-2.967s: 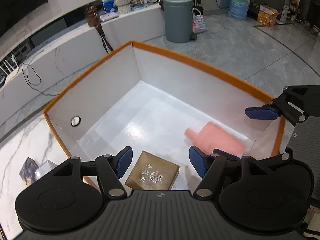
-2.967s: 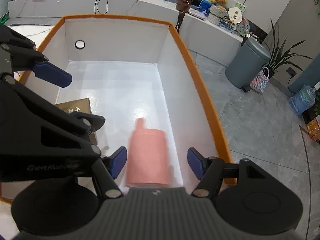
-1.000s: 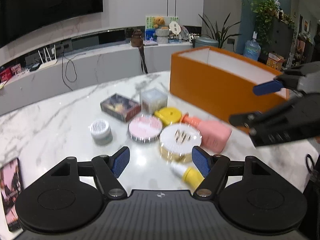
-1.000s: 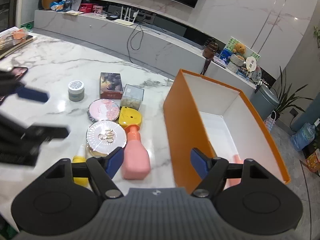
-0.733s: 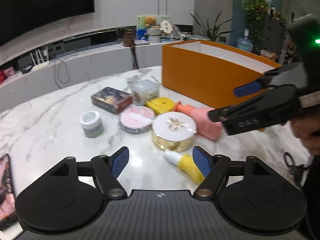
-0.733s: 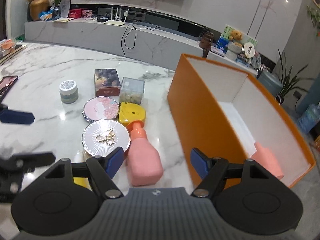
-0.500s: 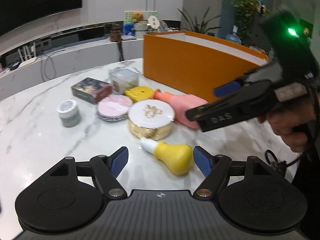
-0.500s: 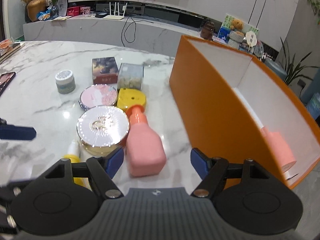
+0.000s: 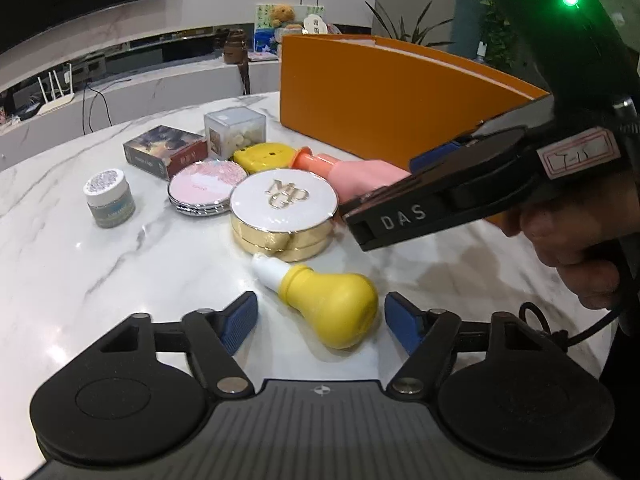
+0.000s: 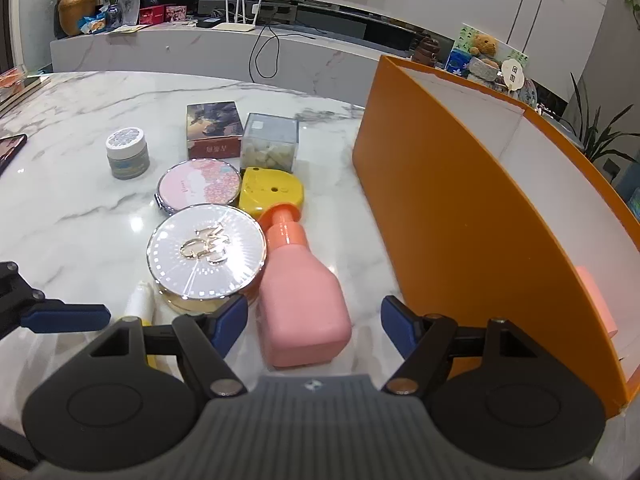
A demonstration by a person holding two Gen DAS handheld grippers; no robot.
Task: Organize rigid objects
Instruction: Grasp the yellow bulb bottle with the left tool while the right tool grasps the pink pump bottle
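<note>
Below: left claw (image 9: 320, 316) open astride glossy yellow bulb-shaped bottle (image 9: 330, 308) | right claw (image 10: 314, 322) open astride matte pink squared bottle (image 10: 300, 296) | veined marble desk (image 10: 80, 208).

White letters "DAS" run along the black right gripper (image 9: 432, 184); a gold "MPG" monogram crowns the round white-and-gold compact (image 9: 285, 205) ahead of the left tongs.

The left gripper (image 9: 320, 318) is holding its blue fingers (image 9: 239, 322) wide apart on both sides of a yellow bottle (image 9: 328, 306) that is lying on the tabletop (image 9: 80, 280). Behind the bottle, a round gold case (image 9: 282, 214) is sitting beside a pink bottle (image 9: 352, 172). The right gripper (image 9: 452, 196) is reaching in from the right edge. An orange box (image 9: 380, 100) is standing at the far edge.
</note>
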